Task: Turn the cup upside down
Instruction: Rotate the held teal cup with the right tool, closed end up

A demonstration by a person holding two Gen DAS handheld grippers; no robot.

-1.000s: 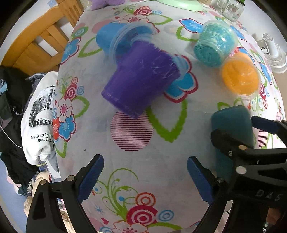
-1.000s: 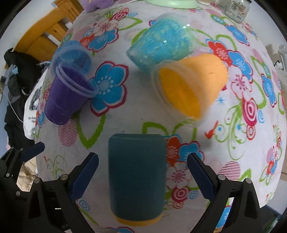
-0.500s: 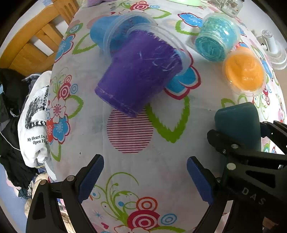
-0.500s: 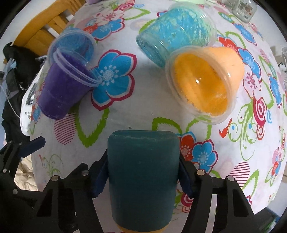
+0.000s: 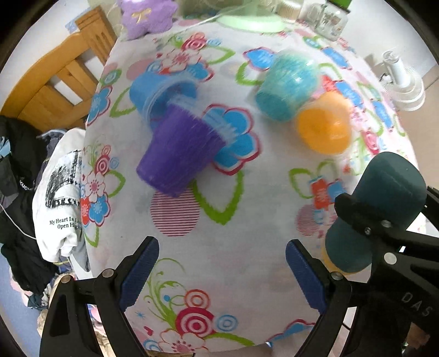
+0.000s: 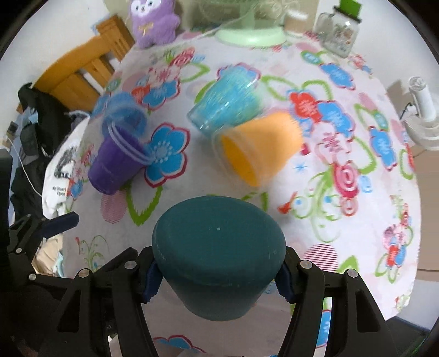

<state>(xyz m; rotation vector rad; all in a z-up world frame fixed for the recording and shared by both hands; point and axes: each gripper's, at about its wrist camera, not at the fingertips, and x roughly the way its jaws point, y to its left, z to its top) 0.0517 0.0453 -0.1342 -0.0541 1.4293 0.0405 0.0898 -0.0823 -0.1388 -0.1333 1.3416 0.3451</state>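
A dark teal cup (image 6: 219, 255) with a yellow inside is clamped between the blue pads of my right gripper (image 6: 216, 282). It is lifted off the floral tablecloth (image 6: 315, 214) and tilted, its closed base facing the camera. In the left wrist view the same cup (image 5: 384, 203) shows at the right, held in the black right gripper, base up and away. My left gripper (image 5: 222, 272) is open and empty above the table's near edge.
A purple cup (image 5: 178, 153), a blue cup (image 5: 153, 88), a turquoise cup (image 5: 285, 85) and an orange cup (image 5: 323, 126) lie on their sides mid-table. A purple plush (image 6: 153, 19), a green fan base (image 6: 249, 33) and a glass jar (image 6: 337, 33) stand at the back. A wooden chair (image 5: 60, 90) with clothes is at left.
My right gripper closed on the teal cup, lifted it off the table and tipped it so its base faces the camera. My left gripper stayed open and drew back a little.
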